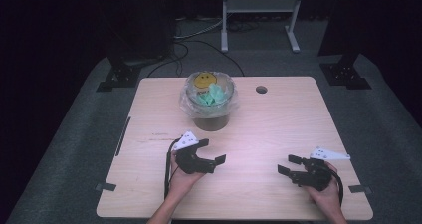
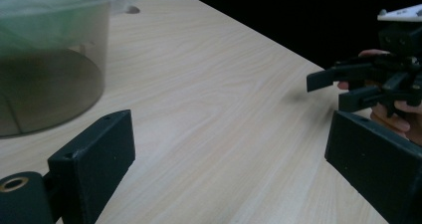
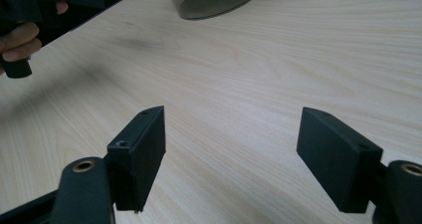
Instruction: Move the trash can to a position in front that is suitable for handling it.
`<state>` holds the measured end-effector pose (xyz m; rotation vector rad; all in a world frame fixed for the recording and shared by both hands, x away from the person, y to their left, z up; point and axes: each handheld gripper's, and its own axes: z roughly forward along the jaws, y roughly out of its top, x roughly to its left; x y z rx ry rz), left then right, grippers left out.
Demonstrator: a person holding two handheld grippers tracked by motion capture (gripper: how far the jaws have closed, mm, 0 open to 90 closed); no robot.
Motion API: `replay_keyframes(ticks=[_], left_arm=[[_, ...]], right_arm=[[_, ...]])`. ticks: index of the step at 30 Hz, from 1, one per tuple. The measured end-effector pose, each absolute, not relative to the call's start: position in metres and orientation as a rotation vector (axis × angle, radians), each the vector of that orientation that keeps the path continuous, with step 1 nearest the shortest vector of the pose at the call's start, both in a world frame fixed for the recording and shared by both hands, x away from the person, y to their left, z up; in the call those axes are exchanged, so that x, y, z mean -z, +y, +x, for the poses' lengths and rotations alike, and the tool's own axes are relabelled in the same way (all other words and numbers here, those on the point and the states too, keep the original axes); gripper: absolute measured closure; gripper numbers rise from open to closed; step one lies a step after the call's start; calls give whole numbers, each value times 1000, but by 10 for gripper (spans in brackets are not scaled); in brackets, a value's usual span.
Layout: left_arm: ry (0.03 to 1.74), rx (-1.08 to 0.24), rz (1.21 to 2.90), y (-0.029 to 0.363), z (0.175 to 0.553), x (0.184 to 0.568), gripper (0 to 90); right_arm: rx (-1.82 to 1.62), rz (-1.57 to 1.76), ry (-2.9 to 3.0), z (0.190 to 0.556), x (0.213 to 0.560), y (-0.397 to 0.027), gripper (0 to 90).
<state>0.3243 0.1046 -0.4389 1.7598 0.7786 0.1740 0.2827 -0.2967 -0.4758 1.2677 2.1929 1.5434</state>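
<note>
Bin: I've got a small round bin at the far middle of the table, lined with a clear plastic bag folded over its rim; it stands upright, well apart from both tools.
Contents: pale green crumpled stuff sits inside, with a yellow smiley face behind it (whether printed on the bin or lying loose, I can't tell).
Handling: I judge the bin light and stiff-walled, likely to slide on the smooth wood if nudged; the liner is thin, slippery, and would tear or slip off if pinched hard.
Where to hold: the folded liner edge at the rim for the bag; the rigid wall below it for the bin itself.
Left tool: left tool is nearer, just this side of the bin, jaws spread, nothing between them.
Right tool: right tool rests low at the near right, jaws wide apart, empty too.
</note>
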Motion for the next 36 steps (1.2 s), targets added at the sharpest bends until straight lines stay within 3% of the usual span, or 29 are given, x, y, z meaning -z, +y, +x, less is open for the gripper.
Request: replay_keyframes(ticks=[36], left_arm=[[940, -289, 1663, 150, 380, 382, 46]], right_arm=[[-1544, 1295, 2181, 283, 477, -299, 265]])
